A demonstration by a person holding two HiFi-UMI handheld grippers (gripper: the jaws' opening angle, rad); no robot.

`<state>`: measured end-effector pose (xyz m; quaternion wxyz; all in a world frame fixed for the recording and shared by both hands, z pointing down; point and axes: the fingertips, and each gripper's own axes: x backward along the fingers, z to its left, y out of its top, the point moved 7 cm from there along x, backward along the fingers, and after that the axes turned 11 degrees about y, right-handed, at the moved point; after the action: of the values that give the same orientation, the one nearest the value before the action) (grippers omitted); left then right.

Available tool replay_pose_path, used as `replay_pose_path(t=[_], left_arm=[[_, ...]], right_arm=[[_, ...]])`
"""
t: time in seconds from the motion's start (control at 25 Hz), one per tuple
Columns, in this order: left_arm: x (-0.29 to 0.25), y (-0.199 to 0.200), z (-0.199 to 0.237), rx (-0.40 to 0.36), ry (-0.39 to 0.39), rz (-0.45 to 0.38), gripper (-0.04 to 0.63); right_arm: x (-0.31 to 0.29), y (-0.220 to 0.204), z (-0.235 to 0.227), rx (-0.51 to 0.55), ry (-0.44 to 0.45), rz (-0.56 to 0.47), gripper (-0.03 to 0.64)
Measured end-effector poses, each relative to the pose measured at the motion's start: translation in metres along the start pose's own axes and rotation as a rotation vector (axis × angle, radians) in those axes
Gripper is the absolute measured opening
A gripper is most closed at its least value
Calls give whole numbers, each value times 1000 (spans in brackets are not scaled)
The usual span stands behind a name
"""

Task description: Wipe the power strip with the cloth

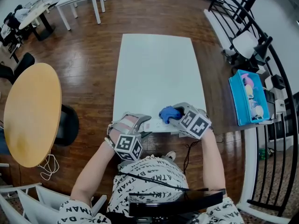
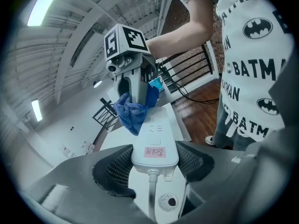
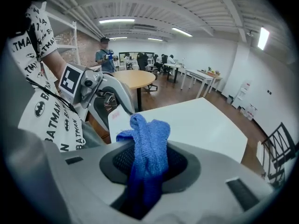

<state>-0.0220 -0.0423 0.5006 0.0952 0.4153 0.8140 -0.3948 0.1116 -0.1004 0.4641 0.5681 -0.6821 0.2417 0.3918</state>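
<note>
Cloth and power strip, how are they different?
The cloth is blue and bunched; the power strip is white and straight. The right gripper pinches the cloth; the left gripper clamps the power strip's cord end. Both are gripped, touching, at the white table's near edge.

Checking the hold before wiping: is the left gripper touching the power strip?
Touching. The left gripper view shows the left gripper clamped against both sides of the power strip at its cord end.

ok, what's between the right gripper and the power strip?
The blue cloth, clamped in the right gripper and lying on the far end of the power strip. Left gripper view shows it.
</note>
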Motion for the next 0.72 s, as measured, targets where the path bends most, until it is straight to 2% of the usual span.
replay_pose_path(t=[0.32,0.48,0.72], left_arm=[[-5,5,-7,-22,-13,3,284],[-1,5,-7,-15,-3,1,284],[4,1,-4,22,13,-13,284]], right_arm=[[-16,39,19,53,92,-74,135],[-16,38,18,68,90,-47,135],[-9,17,7,67,38,24,135]])
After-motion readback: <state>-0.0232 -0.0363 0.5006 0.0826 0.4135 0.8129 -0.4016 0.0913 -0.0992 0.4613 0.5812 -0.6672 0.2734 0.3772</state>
